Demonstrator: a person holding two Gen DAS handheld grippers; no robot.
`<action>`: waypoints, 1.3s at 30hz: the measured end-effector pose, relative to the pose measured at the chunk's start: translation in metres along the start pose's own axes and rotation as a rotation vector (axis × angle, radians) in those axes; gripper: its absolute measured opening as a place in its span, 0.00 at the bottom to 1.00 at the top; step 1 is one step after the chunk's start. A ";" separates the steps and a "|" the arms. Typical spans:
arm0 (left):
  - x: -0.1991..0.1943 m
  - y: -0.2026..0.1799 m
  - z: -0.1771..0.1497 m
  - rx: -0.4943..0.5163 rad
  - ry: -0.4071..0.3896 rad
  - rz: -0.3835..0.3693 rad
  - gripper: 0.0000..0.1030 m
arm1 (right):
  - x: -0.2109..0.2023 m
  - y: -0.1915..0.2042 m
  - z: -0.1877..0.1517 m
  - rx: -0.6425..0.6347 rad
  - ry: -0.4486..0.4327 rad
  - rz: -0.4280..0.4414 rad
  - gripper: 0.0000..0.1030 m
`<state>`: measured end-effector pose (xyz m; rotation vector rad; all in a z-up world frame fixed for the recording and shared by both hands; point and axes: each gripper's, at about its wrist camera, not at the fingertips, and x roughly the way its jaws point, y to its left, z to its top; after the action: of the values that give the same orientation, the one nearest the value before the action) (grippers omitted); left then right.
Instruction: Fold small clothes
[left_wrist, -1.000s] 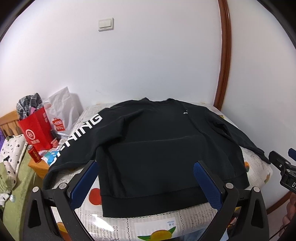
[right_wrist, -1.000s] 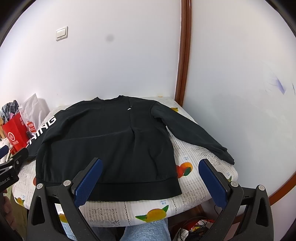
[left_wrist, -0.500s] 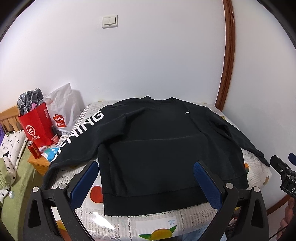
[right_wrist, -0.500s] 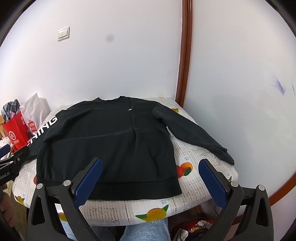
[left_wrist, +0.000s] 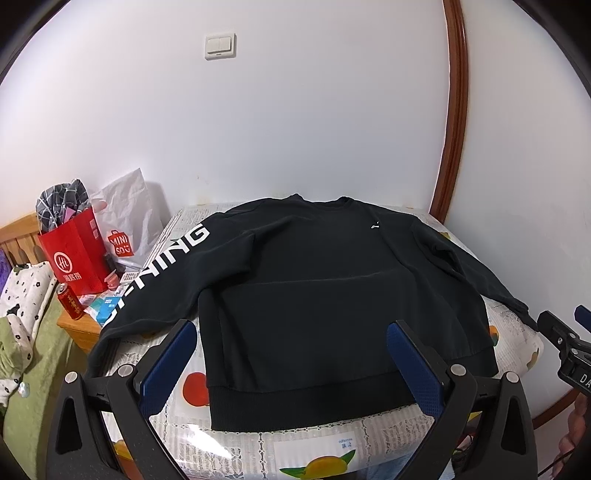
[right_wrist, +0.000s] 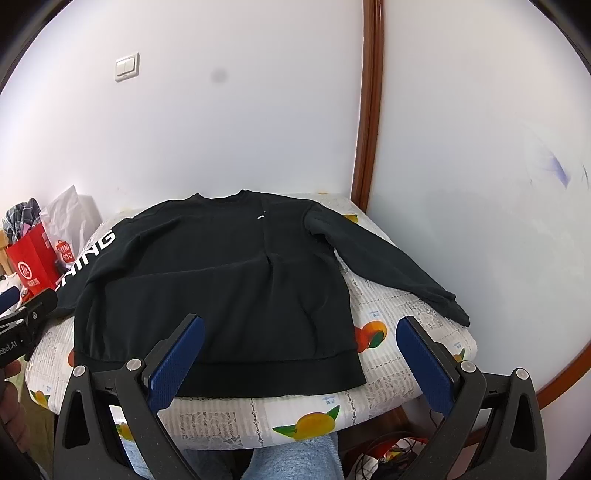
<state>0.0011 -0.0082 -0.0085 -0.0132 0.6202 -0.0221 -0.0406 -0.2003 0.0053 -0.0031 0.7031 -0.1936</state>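
Observation:
A black sweatshirt (left_wrist: 314, 295) lies flat, front up, on a table with a fruit-print cloth (left_wrist: 325, 454), sleeves spread to both sides; its left sleeve carries white lettering (left_wrist: 166, 258). It also shows in the right wrist view (right_wrist: 221, 288). My left gripper (left_wrist: 291, 332) is open and empty, held above the near hem. My right gripper (right_wrist: 301, 328) is open and empty, above the hem's right corner. Each gripper's tip shows at the edge of the other's view.
A red paper bag (left_wrist: 75, 258), a white bag (left_wrist: 125, 225), a red can (left_wrist: 70, 302) and small boxes stand on a low wooden stand at the left. Walls and a wooden trim (right_wrist: 369, 110) bound the table behind and to the right.
Both grippers have tilted slightly upward and drifted a little; the sweatshirt has not moved and both stay open.

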 end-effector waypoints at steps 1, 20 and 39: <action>0.000 0.000 0.000 0.001 -0.002 0.000 1.00 | 0.001 0.000 0.000 0.001 0.001 -0.001 0.99; -0.006 0.005 0.000 -0.011 -0.012 0.000 1.00 | 0.002 0.002 -0.003 0.006 -0.001 0.005 0.99; 0.017 0.036 0.008 -0.096 0.002 -0.059 1.00 | 0.021 0.012 0.008 -0.004 0.018 0.010 1.00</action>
<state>0.0201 0.0274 -0.0128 -0.1240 0.6224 -0.0494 -0.0176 -0.1929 -0.0026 -0.0019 0.7212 -0.1830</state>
